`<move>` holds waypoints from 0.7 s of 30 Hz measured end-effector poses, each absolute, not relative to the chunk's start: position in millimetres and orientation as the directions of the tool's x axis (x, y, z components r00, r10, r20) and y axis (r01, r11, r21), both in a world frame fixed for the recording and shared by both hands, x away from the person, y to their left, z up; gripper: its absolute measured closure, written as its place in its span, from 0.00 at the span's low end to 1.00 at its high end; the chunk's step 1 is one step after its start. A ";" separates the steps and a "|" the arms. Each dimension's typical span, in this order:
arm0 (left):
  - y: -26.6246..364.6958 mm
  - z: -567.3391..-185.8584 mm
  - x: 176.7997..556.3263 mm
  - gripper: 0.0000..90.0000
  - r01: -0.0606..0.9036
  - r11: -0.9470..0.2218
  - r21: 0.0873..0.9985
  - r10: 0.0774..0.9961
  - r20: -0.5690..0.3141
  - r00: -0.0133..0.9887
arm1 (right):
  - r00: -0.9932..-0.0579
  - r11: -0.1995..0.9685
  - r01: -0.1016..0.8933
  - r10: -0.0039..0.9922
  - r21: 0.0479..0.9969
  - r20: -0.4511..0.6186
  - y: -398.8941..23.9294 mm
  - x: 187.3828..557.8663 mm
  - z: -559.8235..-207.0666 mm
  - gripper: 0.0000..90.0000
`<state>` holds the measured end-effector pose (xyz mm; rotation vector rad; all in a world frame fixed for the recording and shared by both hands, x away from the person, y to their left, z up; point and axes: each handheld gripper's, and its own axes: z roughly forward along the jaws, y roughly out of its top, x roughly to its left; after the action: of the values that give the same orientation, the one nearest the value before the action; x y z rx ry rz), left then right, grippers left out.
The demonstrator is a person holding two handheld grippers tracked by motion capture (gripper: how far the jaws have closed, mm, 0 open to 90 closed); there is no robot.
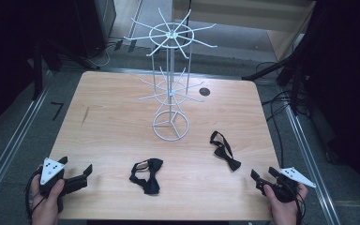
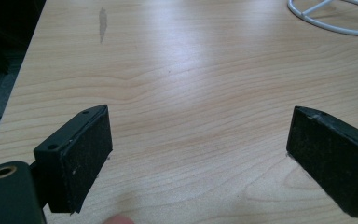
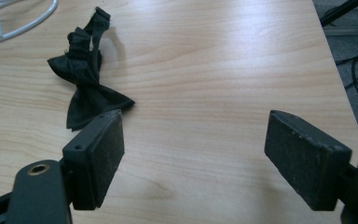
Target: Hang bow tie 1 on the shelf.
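Note:
A white wire display stand [image 1: 170,70] with two tiers of hooks rises from a ring base [image 1: 170,125] at the table's middle. Two black bow ties lie on the wood: one [image 1: 147,175] front centre, the other [image 1: 225,151] front right, the latter also in the right gripper view [image 3: 85,70] just beyond the left jaw. My left gripper [image 1: 77,176] rests at the front left corner, open over bare wood [image 2: 200,144]. My right gripper [image 1: 261,177] sits at the front right corner, open and holding nothing [image 3: 193,154].
The wooden table [image 1: 112,122] has a small round hole [image 1: 204,91] behind the stand and a dark scuff [image 1: 85,115] at the left. Cables [image 1: 281,117] trail off the right edge. Metal rails [image 1: 9,145] run along the floor on both sides.

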<state>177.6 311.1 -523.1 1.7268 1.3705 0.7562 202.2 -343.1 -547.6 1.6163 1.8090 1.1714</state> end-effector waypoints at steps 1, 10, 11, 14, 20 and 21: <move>311.2 -523.0 177.6 0.08 0.501 -0.105 0.859 0.971 -0.020 0.238 | -0.220 -0.042 0.575 0.954 0.817 0.204 -341.9 203.0 -547.0 0.23; 312.1 -523.1 174.2 0.08 0.487 -0.099 0.868 0.972 -0.020 0.233 | -0.262 -0.029 0.549 0.943 0.835 0.205 -315.9 205.3 -537.7 0.26; 311.7 -523.1 174.5 0.08 0.487 -0.100 0.867 0.972 -0.020 0.235 | -0.292 -0.006 0.534 0.937 0.845 0.191 -304.6 203.7 -533.2 0.26; 311.9 -523.1 174.8 0.08 0.491 -0.099 0.866 0.972 -0.022 0.235 | -0.325 0.025 0.522 0.930 0.852 0.171 -289.6 202.4 -528.9 0.26; 312.7 -523.0 174.3 0.08 0.489 -0.094 0.867 0.971 -0.028 0.236 | -0.366 0.037 0.510 0.914 0.860 0.177 -264.0 204.8 -521.1 0.26; 312.7 -523.0 174.7 0.08 0.493 -0.095 0.865 0.971 -0.028 0.237 | -0.372 0.040 0.506 0.911 0.862 0.177 -259.9 204.8 -519.4 0.26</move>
<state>174.7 312.7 -523.0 1.7123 1.3680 0.7556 204.8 -259.9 -519.4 1.4275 1.9012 1.2808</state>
